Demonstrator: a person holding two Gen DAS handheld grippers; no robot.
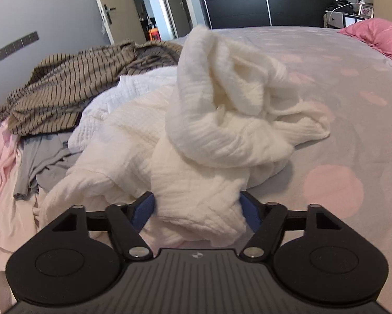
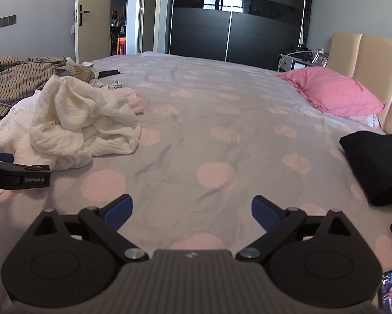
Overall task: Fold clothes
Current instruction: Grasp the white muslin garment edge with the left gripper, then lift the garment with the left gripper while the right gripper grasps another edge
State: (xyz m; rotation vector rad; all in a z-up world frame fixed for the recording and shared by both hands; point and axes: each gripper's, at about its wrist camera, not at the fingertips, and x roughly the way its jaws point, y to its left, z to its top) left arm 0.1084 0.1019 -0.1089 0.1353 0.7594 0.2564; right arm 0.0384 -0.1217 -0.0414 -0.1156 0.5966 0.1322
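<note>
A crumpled cream muslin garment (image 1: 222, 120) lies heaped on the grey bed sheet with pink dots (image 1: 340, 130). My left gripper (image 1: 197, 209) is pushed onto the garment's near end. A thick bunch of the cloth fills the gap between its blue pads (image 1: 143, 210), which stand wide apart. In the right wrist view the same garment (image 2: 83, 120) sits at the left, with the left gripper (image 2: 5, 158) at its near edge. My right gripper (image 2: 192, 209) hovers open over bare sheet (image 2: 209, 130), nothing between its fingers.
A striped brown garment (image 1: 65, 89), a white cloth (image 1: 133, 89), a grey one (image 1: 41, 162) and pink fabric (image 1: 2, 172) pile up at the left. A pink pillow (image 2: 334, 91) and a folded black garment (image 2: 379, 164) lie at the right. A phone (image 2: 391, 290) rests at the bottom right.
</note>
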